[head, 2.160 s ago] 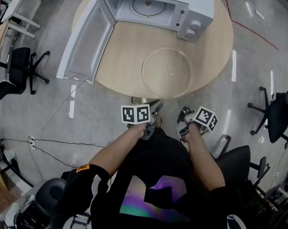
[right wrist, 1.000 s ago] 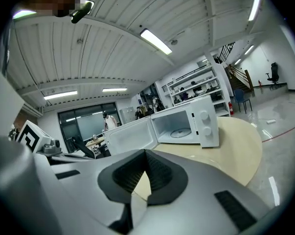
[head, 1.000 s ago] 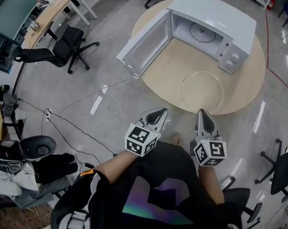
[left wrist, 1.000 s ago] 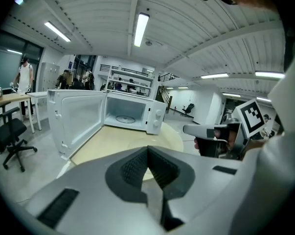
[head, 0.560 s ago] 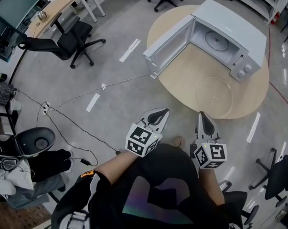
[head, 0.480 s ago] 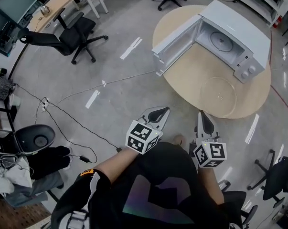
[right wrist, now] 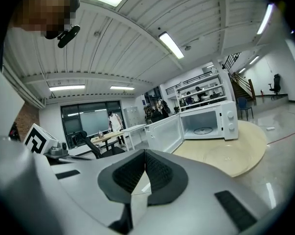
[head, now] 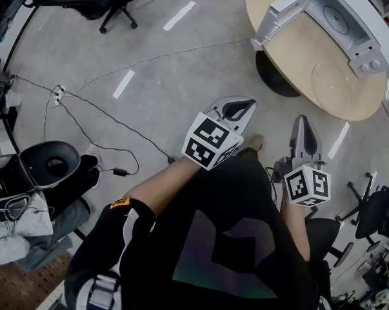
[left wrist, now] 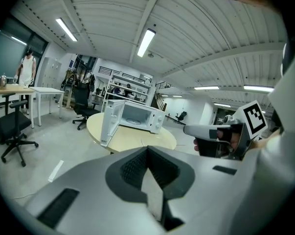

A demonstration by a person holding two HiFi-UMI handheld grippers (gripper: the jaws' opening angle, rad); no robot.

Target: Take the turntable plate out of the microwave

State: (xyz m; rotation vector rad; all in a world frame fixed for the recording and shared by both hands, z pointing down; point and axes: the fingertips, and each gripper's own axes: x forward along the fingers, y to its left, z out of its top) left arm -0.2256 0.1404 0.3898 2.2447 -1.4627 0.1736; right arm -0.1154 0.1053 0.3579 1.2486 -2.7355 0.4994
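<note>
Lying flat on the pale wooden round table (head: 297, 57), the turntable plate (head: 339, 86) is outside the microwave (head: 368, 5). It sits close to the table's edge on the side nearest the person, just in front of the oven's open cavity. It is a clear glass disc, so see-through that the wood shows through it. Only its rim and a few glints mark its outline. In the right gripper view the turntable plate (right wrist: 231, 155) reads as a faint, shallow circle on the tabletop. The white microwave stands farther back on the table with its door (head: 281, 11) swung wide open toward the table's edge, and a round ring (right wrist: 204, 130) shows on the cavity floor. Neither gripper is near the plate: both are held over the grey floor (head: 149, 76), well apart from the table, in front of the person's dark shirt (head: 220, 250). The left gripper (head: 240, 106) has its jaws pressed together with nothing between them; in its own view the ribbed pads (left wrist: 132, 168) meet in a seam. The right gripper (head: 302, 124) is likewise closed and empty, pointing toward the table, with its marker cube (head: 308, 185) nearest the body.
</note>
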